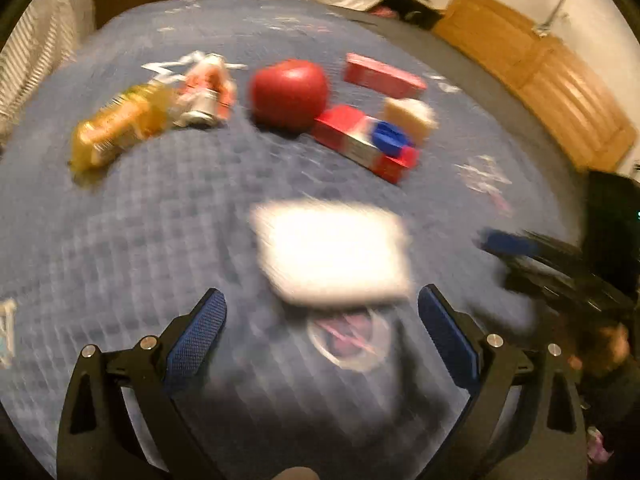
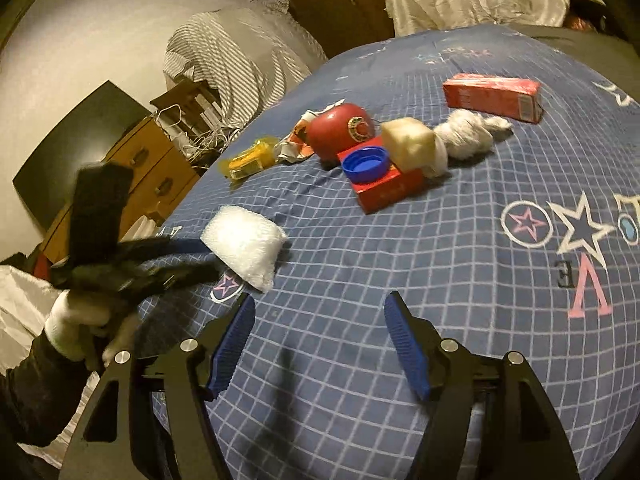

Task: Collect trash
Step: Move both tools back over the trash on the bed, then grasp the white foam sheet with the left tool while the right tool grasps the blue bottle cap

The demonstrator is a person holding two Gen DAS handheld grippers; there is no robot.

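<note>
Trash: puffy wht bubble-wrap pad (image 2: 244, 246), round red ball (image 2: 340, 132), blue ridged cap (image 2: 365, 165)

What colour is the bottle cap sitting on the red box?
Blue; the bottle cap on the red box shows sharpest in the right wrist view.

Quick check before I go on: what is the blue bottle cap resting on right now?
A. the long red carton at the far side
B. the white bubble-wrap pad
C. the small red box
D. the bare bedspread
C: the right wrist view shows the blue bottle cap lying open side up on top of the small red box, beside the red round object.
</note>
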